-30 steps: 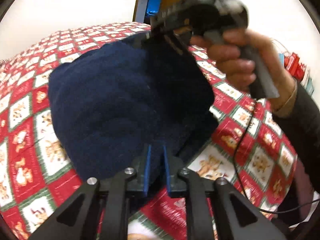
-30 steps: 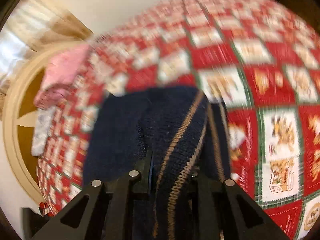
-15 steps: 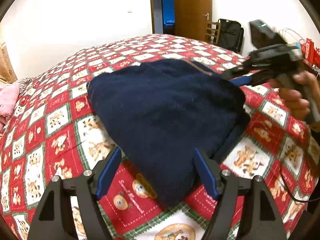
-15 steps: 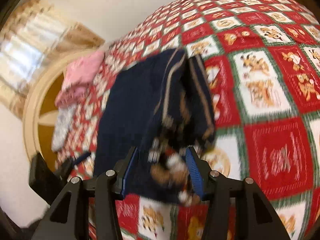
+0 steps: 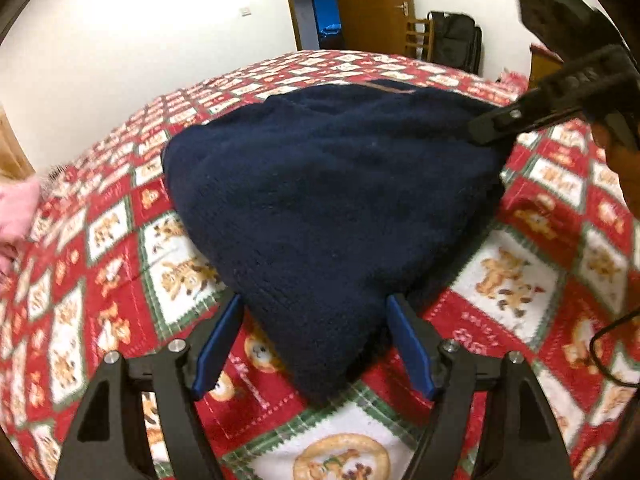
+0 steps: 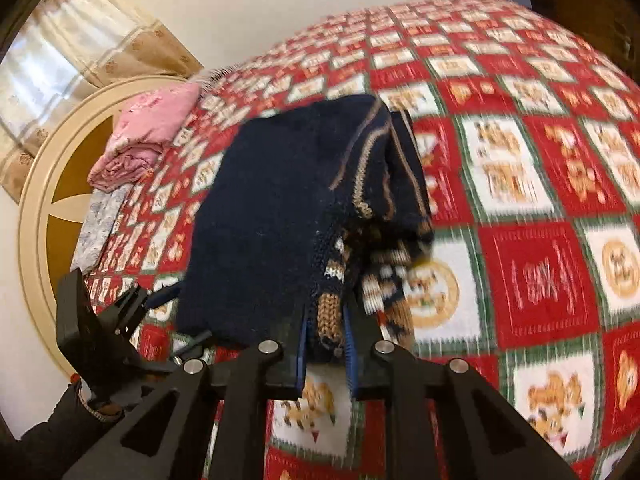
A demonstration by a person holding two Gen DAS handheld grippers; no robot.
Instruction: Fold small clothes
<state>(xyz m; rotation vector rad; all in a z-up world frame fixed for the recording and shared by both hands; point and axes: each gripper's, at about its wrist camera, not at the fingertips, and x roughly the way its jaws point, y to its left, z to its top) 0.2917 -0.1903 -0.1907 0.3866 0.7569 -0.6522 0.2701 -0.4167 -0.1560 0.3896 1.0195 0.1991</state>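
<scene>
Navy sweater (image 5: 332,208) lies folded mid-bedspread (image 5: 120,240). Our left gripper (image 5: 316,344) gapes around its corner; our right gripper (image 6: 325,354) pinches its patterned edge.

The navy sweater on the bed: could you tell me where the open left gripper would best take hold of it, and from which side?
Probably the pointed near corner of the sweater, approached low from the bed's near edge. That corner lies flat between the fingers of the left gripper, which stand wide open. The right gripper appears shut on the far patterned edge.
</scene>
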